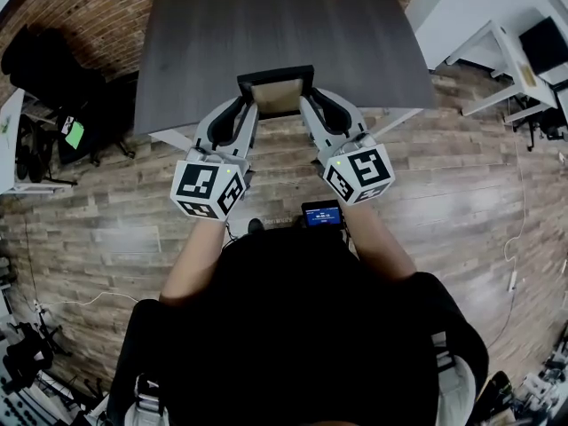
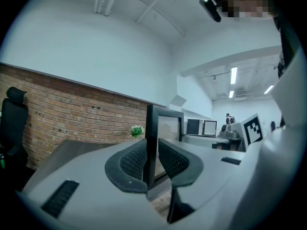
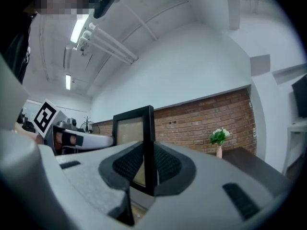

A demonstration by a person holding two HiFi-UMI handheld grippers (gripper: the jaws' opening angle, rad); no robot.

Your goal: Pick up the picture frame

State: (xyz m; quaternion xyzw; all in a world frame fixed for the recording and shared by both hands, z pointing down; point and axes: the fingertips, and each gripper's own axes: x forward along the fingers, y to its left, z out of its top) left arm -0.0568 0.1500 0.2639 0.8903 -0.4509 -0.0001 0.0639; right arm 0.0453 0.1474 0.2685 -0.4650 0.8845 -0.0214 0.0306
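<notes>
Dark bench (image 1: 266, 25) beyond grippers. Left gripper (image 1: 248, 112) and right gripper (image 1: 305, 106) each clamp picture frame (image 1: 276, 94) between them; frame looks lifted, pickup near done.

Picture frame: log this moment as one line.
item: black rectangular picture frame | left tongs: shut on left edge | right tongs: shut on right edge | pose: upright

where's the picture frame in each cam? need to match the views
Head view: picture frame at upper centre, over the near edge of the table.
Left gripper view: picture frame at centre, its left edge clamped in the jaws.
Right gripper view: picture frame left of centre, its right edge clamped in the jaws.
Shared landmark: brick wall.
</notes>
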